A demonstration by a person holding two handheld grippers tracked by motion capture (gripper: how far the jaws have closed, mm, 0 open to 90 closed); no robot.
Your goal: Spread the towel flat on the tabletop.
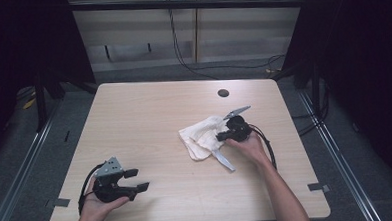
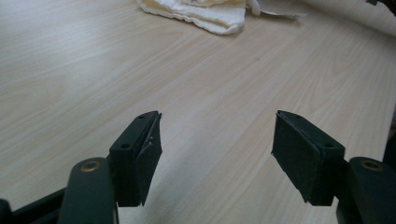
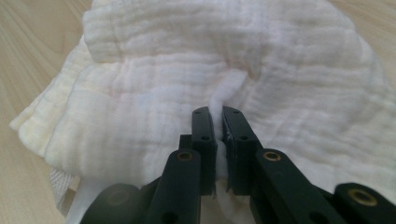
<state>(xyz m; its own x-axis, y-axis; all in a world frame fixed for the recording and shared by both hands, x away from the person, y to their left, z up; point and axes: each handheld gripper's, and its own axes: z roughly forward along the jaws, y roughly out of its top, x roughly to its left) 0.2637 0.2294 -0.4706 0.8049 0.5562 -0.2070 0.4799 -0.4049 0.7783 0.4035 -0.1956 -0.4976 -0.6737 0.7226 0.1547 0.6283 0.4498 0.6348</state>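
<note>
High view: the cloth [image 1: 203, 136], a cream, crumpled and partly folded piece with a narrow white strip trailing from its near edge, lay on the table [image 1: 149, 117], right of centre and on the near side of the small round hole [image 1: 223, 93] in the tabletop. The right gripper [image 1: 224, 135] sat at the cloth's right edge, held by the right hand [image 1: 248, 146], its cable looping back on the side away from the cloth. The left gripper [image 1: 137, 179] was held in the left hand [image 1: 100, 202] well apart from the cloth, toward the near left corner of the table, its jaws pointing toward the cloth's side.

Right gripper view: the right gripper [image 3: 218, 122] had its jaws drawn almost together, pinching a raised fold of the cloth [image 3: 187, 79] between the pads; the fabric puckered around the pinch.

Left gripper view: the left gripper [image 2: 217, 140] stood with its jaws wide apart and nothing between them, just bare wood; the cloth [image 2: 205, 11] lay far ahead of them.
</note>
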